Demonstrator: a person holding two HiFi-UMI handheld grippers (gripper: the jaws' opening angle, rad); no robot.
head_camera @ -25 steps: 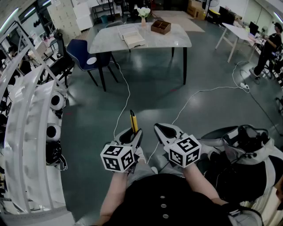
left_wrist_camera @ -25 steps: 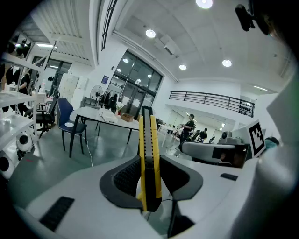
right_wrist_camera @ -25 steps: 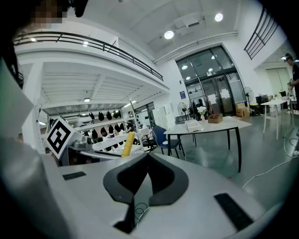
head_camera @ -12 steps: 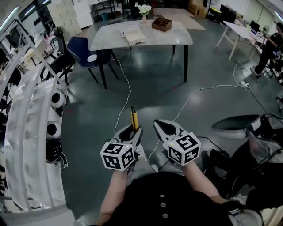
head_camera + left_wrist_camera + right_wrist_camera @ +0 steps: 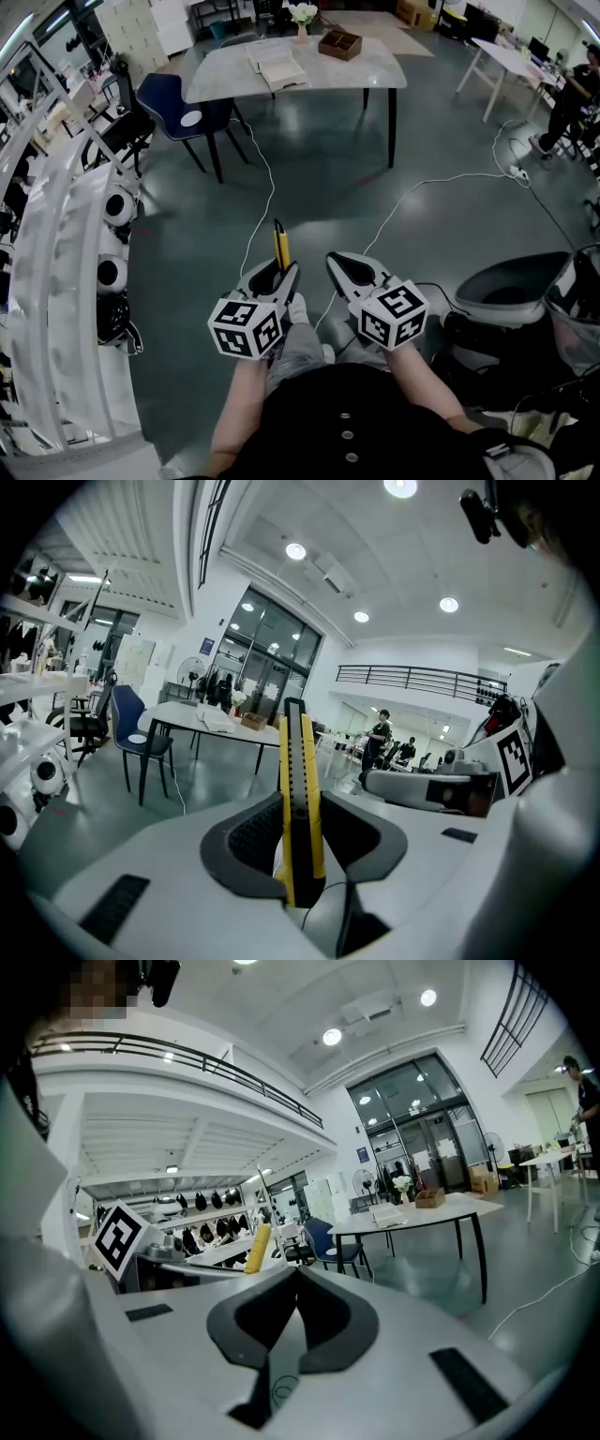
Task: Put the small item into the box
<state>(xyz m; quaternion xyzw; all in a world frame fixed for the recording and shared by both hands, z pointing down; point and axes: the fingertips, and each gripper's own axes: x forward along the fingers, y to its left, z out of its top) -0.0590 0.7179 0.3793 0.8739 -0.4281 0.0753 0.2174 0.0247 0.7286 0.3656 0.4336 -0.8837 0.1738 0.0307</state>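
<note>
The left tool (image 5: 284, 274) is clamped on a yellow utility knife (image 5: 280, 246), its dark pads pressing the knife's flat sides while the body sticks out ahead of the jaw tips and leans a little upward. The right tool (image 5: 338, 269) hangs just beside it at about the same height, its jaws closed together with nothing between them. Both are held low in front of the person's body, above bare grey floor (image 5: 319, 187). The wooden box (image 5: 339, 44) stands well apart from them, at the far edge of a pale desk (image 5: 375, 75), with an open book (image 5: 281, 70) to its left and a vase of flowers (image 5: 302, 14) just behind. Between the tools and the near edge of the desk the floor lies wide open, crossed only by a thin white cable (image 5: 265, 187) running from the desk's left legs toward the person, and a second cable (image 5: 441, 183) curving off to the right. A blue chair (image 5: 173, 98) sits at the desk's left end, angled away from it. Along the left a white rack (image 5: 47, 272) hems the space in closely, while on the right a dark rounded seat (image 5: 511, 286) comes near the right tool's elbow side. Another person (image 5: 570, 94) stands far off at the right edge.
</note>
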